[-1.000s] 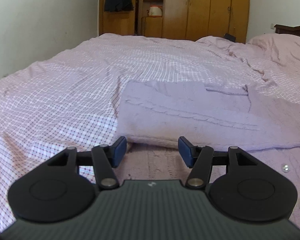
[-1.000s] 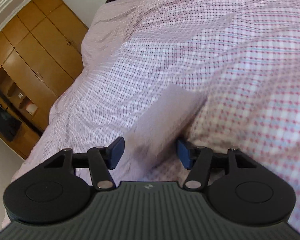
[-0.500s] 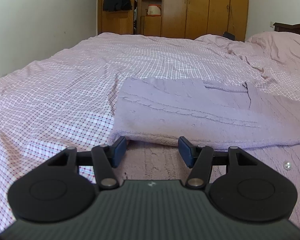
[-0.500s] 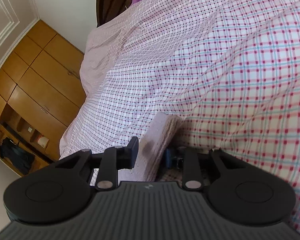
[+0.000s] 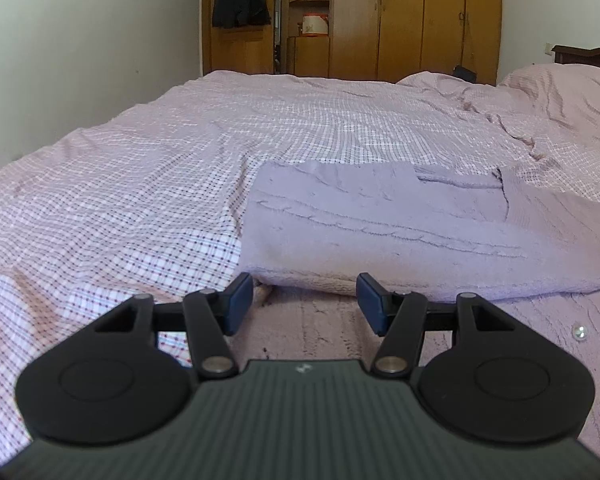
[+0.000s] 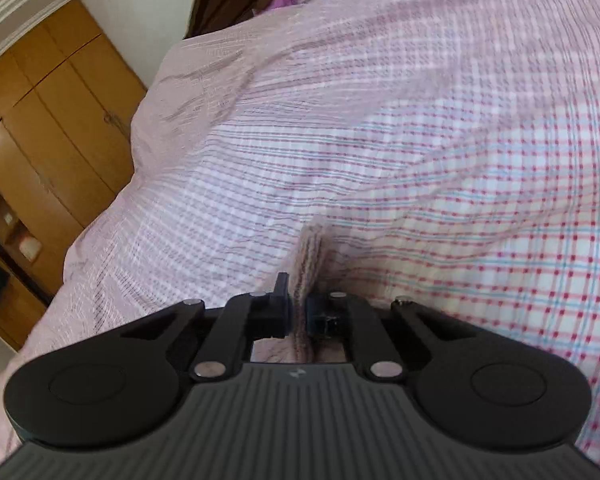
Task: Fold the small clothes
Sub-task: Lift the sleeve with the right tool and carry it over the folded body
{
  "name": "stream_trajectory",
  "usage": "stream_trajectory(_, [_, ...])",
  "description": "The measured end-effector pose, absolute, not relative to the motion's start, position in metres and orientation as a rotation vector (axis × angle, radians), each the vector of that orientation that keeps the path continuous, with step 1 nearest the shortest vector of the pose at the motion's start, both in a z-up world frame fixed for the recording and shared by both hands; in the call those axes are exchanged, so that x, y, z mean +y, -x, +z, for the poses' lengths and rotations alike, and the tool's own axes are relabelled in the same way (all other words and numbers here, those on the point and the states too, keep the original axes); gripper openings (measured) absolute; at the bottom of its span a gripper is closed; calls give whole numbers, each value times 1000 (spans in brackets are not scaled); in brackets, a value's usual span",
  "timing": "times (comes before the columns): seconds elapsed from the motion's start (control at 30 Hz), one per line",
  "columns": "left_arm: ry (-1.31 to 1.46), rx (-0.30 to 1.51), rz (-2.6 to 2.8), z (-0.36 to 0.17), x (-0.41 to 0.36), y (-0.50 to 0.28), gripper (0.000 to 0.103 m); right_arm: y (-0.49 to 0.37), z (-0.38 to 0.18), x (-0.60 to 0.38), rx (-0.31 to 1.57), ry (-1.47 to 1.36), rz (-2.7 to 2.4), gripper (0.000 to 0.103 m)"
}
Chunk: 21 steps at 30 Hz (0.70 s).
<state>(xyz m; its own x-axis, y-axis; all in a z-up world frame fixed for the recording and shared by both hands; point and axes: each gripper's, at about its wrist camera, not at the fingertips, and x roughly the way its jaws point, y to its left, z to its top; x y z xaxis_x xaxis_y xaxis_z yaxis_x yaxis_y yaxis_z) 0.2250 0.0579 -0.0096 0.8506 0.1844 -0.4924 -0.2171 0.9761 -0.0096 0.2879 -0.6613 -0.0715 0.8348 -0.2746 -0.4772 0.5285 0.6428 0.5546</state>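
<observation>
A lilac cable-knit cardigan [image 5: 380, 232] lies folded over itself on the checked bedspread [image 5: 120, 200], with pearl buttons [image 5: 579, 333] on its lower layer at the right. My left gripper [image 5: 305, 300] is open just above that lower layer, in front of the folded edge, with nothing pinched between its blue pads. In the right wrist view my right gripper [image 6: 298, 312] is shut on a bunched edge of the cardigan [image 6: 310, 252]. The knit stands up in a narrow ridge between the pressed jaws, above the bedspread [image 6: 460, 160].
A pillow [image 5: 560, 92] under the same cover rises at the bed's far right. A wooden wardrobe [image 5: 420, 20] stands beyond the bed, and a pale wall runs along the left. Wide stretches of bedspread lie left of the cardigan.
My right gripper's jaws closed from wide apart onto the cardigan's edge, and it shifted with the knit pinched. The left gripper stayed open and in place.
</observation>
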Motion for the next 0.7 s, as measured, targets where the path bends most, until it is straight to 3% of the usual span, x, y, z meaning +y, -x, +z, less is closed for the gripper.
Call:
stream_trajectory(0.17, [56,507,218,-7,59,-225,59,-313,-50,-608,439,-549,-347,7])
stream_trajectory(0.57, [21,507,143,-2,52,-228,59,-325,-34,-420,485,-420,-55,7])
stream_trajectory(0.63, [21,510,125,1,54,-227,60,-325,-32,-391,489,-366,-28,7])
stream_trajectory(0.7, [13,500,126,5,54,-228,69,-328,-27,-373,495,-345,-17,7])
